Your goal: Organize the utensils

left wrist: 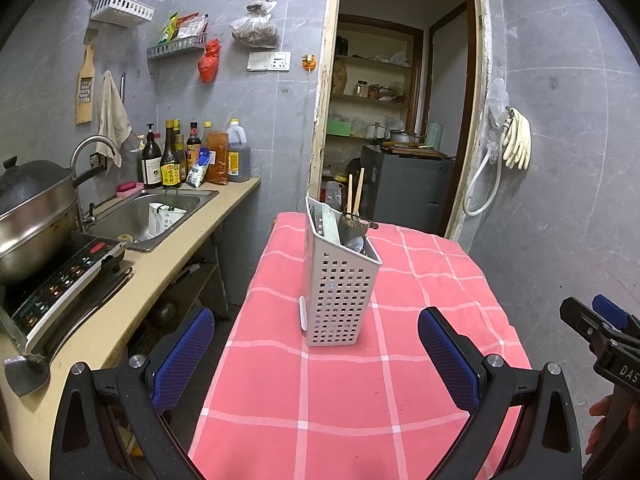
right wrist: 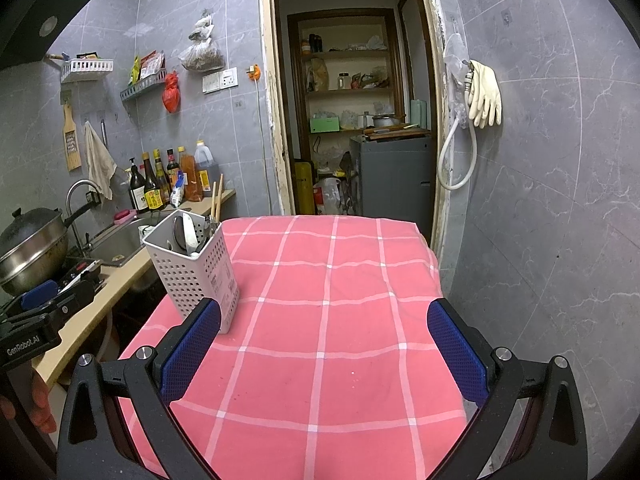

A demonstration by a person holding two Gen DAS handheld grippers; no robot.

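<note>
A white perforated utensil holder (left wrist: 340,280) stands upright on the red checked tablecloth (left wrist: 320,392). It holds wooden chopsticks (left wrist: 355,196), a metal strainer and spoons. My left gripper (left wrist: 316,344) is open and empty, just in front of the holder and apart from it. In the right wrist view the holder (right wrist: 196,268) stands at the table's left edge, with chopsticks (right wrist: 217,200) sticking out. My right gripper (right wrist: 324,340) is open and empty over the cloth (right wrist: 340,320), to the right of the holder. Its left fingertip (right wrist: 192,344) overlaps the holder's base in view.
A counter (left wrist: 192,232) runs along the left with a sink (left wrist: 152,216), sauce bottles (left wrist: 188,156), a wok (left wrist: 32,208) on an induction cooker (left wrist: 60,288). A doorway (left wrist: 400,120) opens behind the table. Rubber gloves (left wrist: 518,140) hang on the right wall.
</note>
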